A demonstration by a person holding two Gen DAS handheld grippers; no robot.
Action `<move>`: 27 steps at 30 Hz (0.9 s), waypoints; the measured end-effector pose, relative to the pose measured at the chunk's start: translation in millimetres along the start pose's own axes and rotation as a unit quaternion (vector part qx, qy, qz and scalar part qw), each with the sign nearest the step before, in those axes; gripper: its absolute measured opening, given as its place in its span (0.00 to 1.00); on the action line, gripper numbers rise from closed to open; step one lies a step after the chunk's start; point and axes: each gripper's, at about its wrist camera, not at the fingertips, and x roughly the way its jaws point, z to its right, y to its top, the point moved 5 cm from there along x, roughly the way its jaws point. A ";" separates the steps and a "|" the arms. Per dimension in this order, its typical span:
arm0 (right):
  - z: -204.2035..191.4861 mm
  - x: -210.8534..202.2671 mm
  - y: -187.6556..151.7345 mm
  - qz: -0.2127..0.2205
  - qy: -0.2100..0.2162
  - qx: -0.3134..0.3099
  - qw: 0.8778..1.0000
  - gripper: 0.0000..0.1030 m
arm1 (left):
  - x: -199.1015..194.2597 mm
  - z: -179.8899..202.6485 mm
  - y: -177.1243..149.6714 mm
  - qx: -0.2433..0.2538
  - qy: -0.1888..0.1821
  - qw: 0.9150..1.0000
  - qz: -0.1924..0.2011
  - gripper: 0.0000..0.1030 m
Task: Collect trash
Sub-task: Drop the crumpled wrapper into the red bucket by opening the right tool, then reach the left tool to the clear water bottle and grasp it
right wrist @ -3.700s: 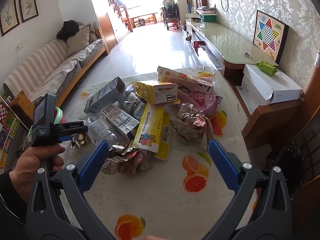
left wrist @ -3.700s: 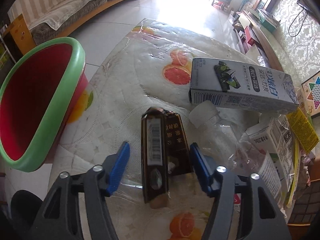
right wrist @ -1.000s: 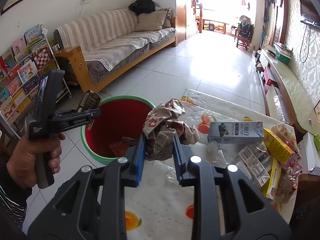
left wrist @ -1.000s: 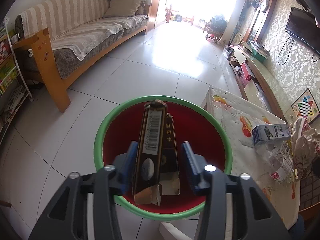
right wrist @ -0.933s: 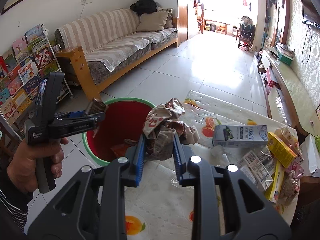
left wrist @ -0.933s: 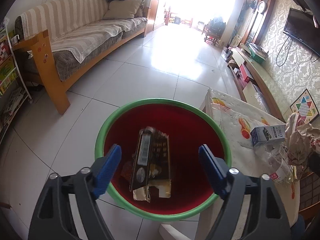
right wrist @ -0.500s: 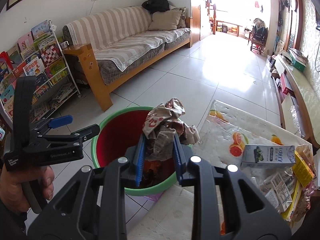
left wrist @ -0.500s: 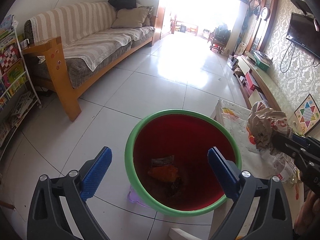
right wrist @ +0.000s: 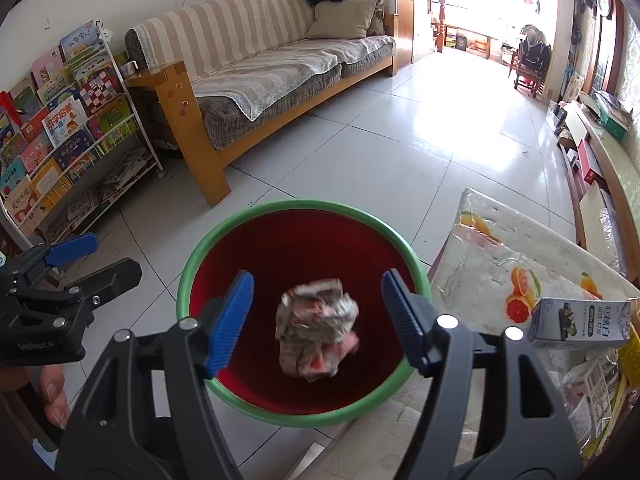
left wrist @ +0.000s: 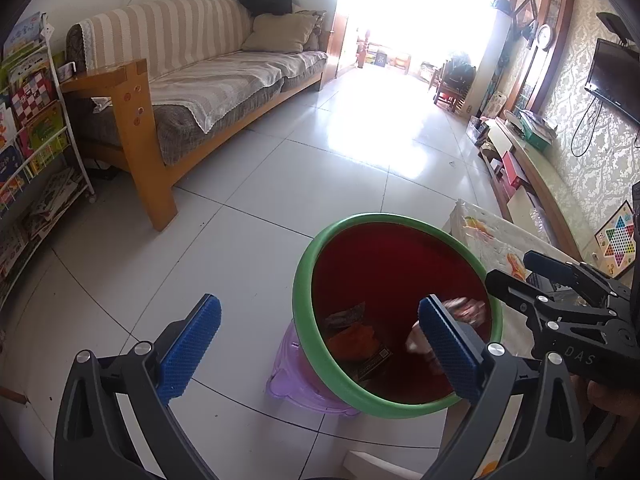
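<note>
Right gripper (right wrist: 316,320) stands directly over the red bin (right wrist: 304,206), jaws spread wide and empty, with the crumpled wrapper (right wrist: 316,328) free between them inside the green rim. Left gripper (left wrist: 316,348), likewise wide open and empty, hangs beside the bin's floor side. Remaining trash, including a milk carton (right wrist: 580,322), lies on the table (right wrist: 480,264) to the right, nearer the right gripper, with open floor elsewhere.

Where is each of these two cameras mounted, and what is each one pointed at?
Left wrist view: sits on the left gripper, looking down past its open blue fingers at the floor and the red bin; the right gripper enters from the right.
Right wrist view: sits on the right gripper, looking into the bin at a crumpled wrapper between its open fingers; the left gripper shows at left.
Both share the bin, sofa and table.
</note>
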 end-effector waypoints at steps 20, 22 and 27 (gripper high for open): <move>53.9 -63.9 -40.6 0.005 -0.039 0.025 0.999 0.95 | -6.3 75.4 -12.7 0.049 -0.035 0.998 -0.009 0.92; 62.2 -78.2 -52.5 0.009 -0.046 0.025 0.999 0.95 | -6.0 89.7 -18.6 0.059 -0.043 0.997 -0.014 0.92; 90.9 -111.8 -88.8 0.009 -0.067 0.030 0.997 0.95 | -8.1 133.1 -36.6 0.088 -0.063 0.994 -0.027 0.92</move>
